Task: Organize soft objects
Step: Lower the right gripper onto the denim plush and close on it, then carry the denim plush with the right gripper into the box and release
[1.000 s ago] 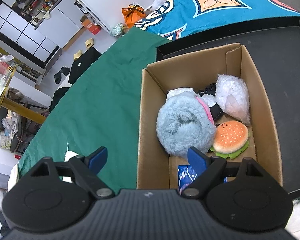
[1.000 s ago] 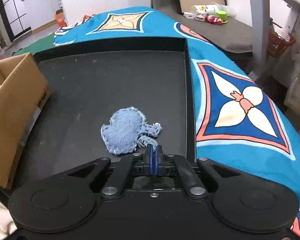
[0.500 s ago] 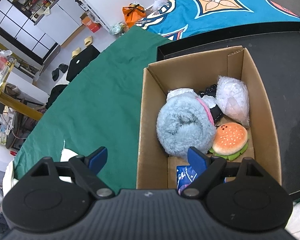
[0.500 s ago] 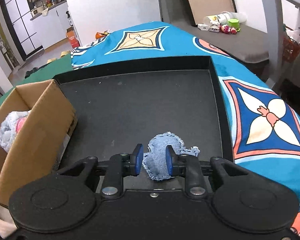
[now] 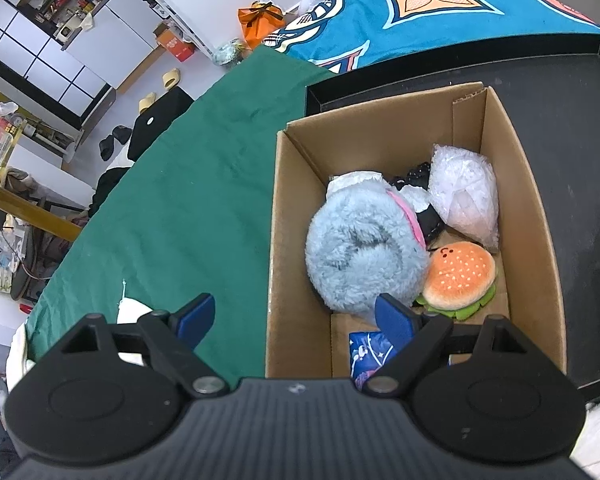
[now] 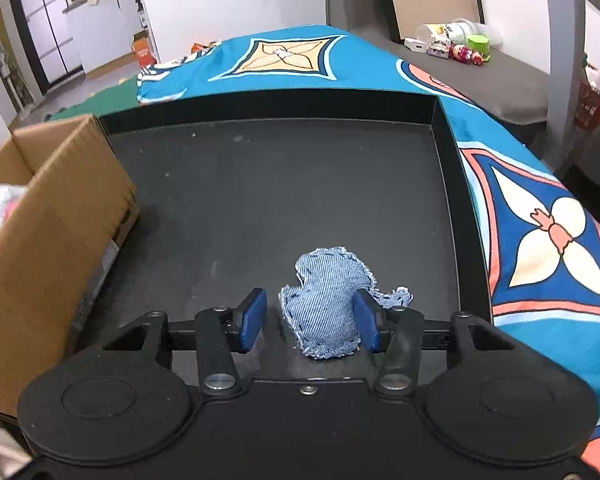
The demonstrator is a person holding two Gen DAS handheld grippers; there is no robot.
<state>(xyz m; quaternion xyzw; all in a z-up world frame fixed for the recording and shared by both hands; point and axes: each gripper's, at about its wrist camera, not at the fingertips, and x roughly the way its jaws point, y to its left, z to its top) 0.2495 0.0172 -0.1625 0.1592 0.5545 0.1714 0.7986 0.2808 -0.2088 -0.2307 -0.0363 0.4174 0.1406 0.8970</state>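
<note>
denim toy between spread fingers, not gripped

the right gripper [image 6: 310, 320] stands spread around the denim toy [image 6: 328, 300] near the tray's [image 6: 444, 152] front right corner; only one pad looks to be touching it, so a lift now could drop it. the left gripper [image 5: 296, 320] hangs spread and empty over the cardboard box [image 5: 532, 200] at the tray's left edge.
</note>
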